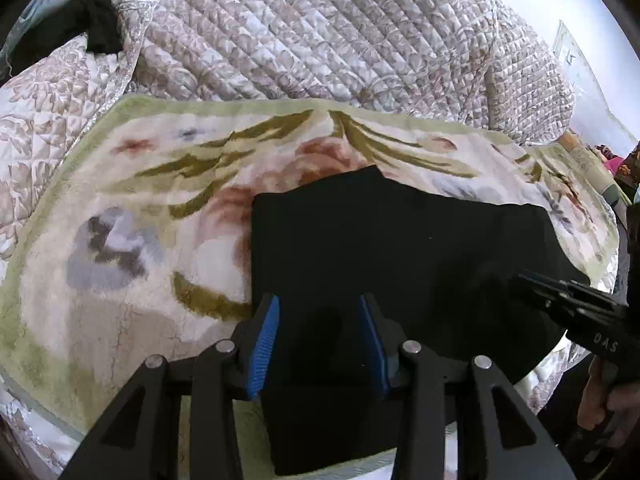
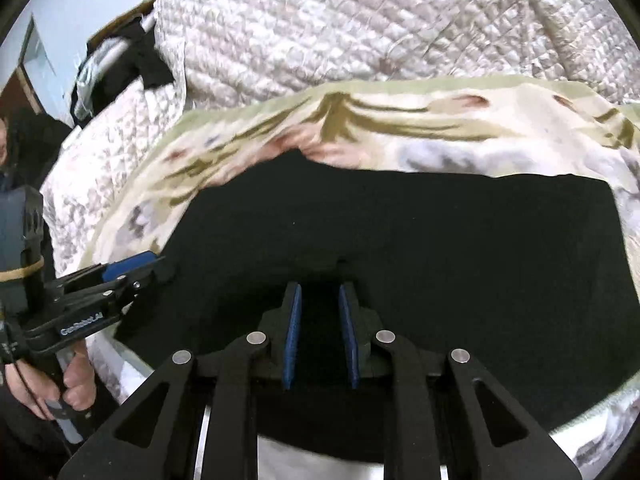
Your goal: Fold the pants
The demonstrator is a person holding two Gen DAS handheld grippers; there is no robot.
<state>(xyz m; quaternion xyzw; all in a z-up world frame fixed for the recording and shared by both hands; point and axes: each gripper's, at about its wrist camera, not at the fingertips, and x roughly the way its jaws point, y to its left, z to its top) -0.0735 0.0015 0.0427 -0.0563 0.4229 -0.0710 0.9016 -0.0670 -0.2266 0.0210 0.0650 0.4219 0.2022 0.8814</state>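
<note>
While the black pants (image 1: pixel 400 248) lie folded into a flat, roughly rectangular block on the floral towel (image 1: pixel 132 216), both grippers hang above their near edge. That towel is spread over a quilted bedspread (image 1: pixel 304 32), which rises in a bulky heap behind it. Dark clothing (image 1: pixel 92 28) sits at the far left corner of the bedspread.

Left gripper (image 1: pixel 318 340): blue pads (image 1: pixel 264 344) stand well apart, with only the pants' surface seen through the gap; nothing is pinched. In the right wrist view it enters from the left, its fingertips over the pants' left edge, and a hand (image 2: pixel 60 384) grips its handle.

Right gripper (image 2: pixel 320 334): pads (image 2: pixel 292 332) are set close but a clear gap remains. Black cloth fills the view between them; whether any fold is caught there cannot be told, as the fabric is too dark, though it appears to lie below the fingers. From the left wrist view this gripper reaches in from the right over the pants' right corner.
</note>
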